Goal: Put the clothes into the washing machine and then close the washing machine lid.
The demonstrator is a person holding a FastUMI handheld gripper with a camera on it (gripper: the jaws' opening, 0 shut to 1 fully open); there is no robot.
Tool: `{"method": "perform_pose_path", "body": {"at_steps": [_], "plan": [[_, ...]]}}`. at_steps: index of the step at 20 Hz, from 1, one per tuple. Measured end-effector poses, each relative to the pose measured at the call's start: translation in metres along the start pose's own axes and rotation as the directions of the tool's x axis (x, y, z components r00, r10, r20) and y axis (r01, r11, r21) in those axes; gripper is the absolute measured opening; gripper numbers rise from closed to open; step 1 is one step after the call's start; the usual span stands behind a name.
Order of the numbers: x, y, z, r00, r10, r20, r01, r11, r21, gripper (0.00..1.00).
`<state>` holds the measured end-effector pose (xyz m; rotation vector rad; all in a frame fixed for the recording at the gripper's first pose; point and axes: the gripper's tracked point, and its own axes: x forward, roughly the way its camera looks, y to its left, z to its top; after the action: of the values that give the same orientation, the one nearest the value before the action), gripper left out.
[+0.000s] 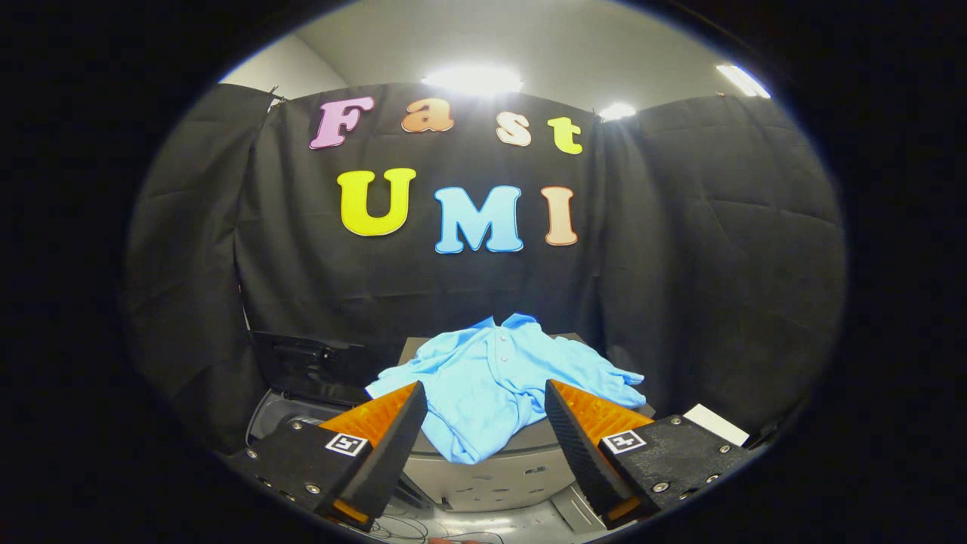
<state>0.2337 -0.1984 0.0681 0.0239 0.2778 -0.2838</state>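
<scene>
Gripper (483,431) fingers sit nearest, spread wide, nothing between the pads, not touching anything. Just beyond them lies the light blue polo shirt (495,381), crumpled on a grey box-like unit (498,472), its hem drooping over the front edge, collar pointing toward the booth wall. Left of that unit sits the washing machine (283,412): grey tub rim, dark lid (306,363) standing up behind it, so the opening looks ready.

Judgement: you're at the pick step, nothing is loaded yet.

Come down on the bunched middle of the shirt, not the thin hanging hem, so you get several layers in one pinch. Keep your fingers wide until the fabric sits deep between them, then clamp. Lift high enough that the sleeves clear the unit's edge before swinging left over the tub. Watch for a trailing sleeve landing on the rim; it'd block the lid.
</scene>
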Motion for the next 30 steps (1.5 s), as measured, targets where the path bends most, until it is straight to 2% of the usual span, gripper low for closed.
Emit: {"method": "perform_pose_path", "body": {"at_steps": [7, 11, 21, 30], "plan": [[0.054, -0.019, -0.003, 0.995, 0.014, -0.097, -0.016, 1.0, -0.021, 0.97], [0.082, -0.029, -0.019, 0.987, 0.033, -0.155, -0.028, 0.999, 0.032, 0.97], [0.145, -0.057, -0.053, 0.972, 0.05, -0.23, -0.035, 0.997, 0.068, 0.97], [0.166, -0.049, -0.09, 0.943, 0.112, -0.312, -0.083, 0.991, 0.105, 0.97]]}}
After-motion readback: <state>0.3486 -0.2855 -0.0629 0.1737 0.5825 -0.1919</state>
